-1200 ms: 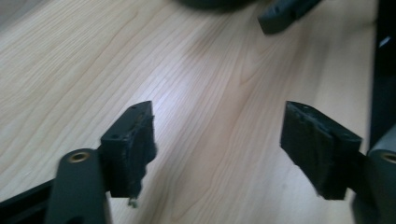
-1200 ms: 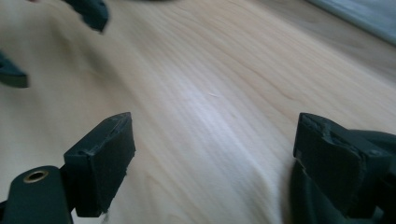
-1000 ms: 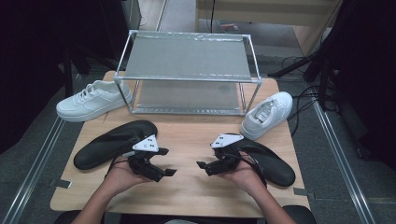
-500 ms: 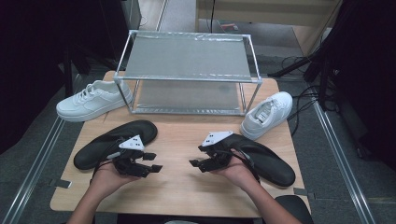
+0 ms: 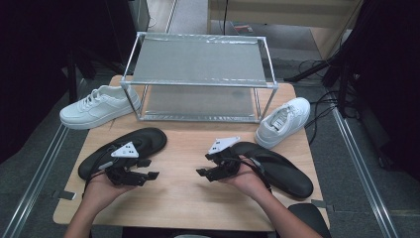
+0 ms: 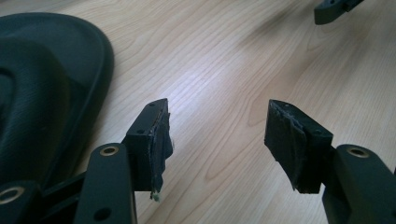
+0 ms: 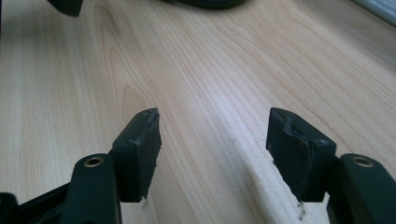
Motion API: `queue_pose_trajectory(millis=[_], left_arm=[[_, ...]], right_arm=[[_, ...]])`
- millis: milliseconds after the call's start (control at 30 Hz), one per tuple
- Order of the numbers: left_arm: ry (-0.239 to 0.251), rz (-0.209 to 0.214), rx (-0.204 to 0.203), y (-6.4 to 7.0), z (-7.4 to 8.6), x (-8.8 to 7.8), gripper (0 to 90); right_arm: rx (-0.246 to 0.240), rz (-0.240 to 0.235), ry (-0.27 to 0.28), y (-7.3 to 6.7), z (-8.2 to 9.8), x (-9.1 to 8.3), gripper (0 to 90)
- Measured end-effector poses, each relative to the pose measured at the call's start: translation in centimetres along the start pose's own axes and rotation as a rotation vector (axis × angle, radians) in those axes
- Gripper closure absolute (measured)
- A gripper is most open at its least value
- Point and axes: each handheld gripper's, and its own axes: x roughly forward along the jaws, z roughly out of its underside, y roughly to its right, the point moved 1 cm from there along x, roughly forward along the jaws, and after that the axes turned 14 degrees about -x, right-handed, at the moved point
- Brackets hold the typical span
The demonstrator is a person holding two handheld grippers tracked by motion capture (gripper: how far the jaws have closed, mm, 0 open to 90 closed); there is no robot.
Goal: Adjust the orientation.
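Both hand-held grippers, left (image 5: 148, 174) and right (image 5: 204, 172), hovered wide open, gripping nothing; the left, jaws just reopened, should approach the black insole's (image 5: 121, 151) rim squarely.

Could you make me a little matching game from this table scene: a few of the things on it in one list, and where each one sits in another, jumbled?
Things:
1. left white sneaker
2. right white sneaker
3. left black insole
4. metal rack

Places, as the high view shows them:
A. middle of the far half of the table
B. right of the rack, toe toward the near edge
C. near left, beside the left tool
D. left of the rack, hanging partly off the table's edge

Pairs: 1-D, 2-B, 3-C, 4-A
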Motion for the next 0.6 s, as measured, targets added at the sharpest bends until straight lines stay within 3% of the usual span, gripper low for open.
queue_pose_trajectory(millis=[100, 400, 600], left_arm=[[0.002, -0.013, -0.011, -0.5, 0.1, -0.4, 40.2], [0.007, 0.001, -0.040, -1.8, 0.4, -1.6, 39.3], [0.018, -0.020, -0.052, -2.4, 0.5, -2.8, 39.4]], right_arm=[[-0.003, -0.005, -0.004, -0.1, 0.0, 0.0, 36.9], [-0.003, -0.011, -0.016, -0.1, 0.1, 0.2, 37.2], [-0.012, -0.013, -0.028, -0.2, 0.1, 0.5, 37.2]])
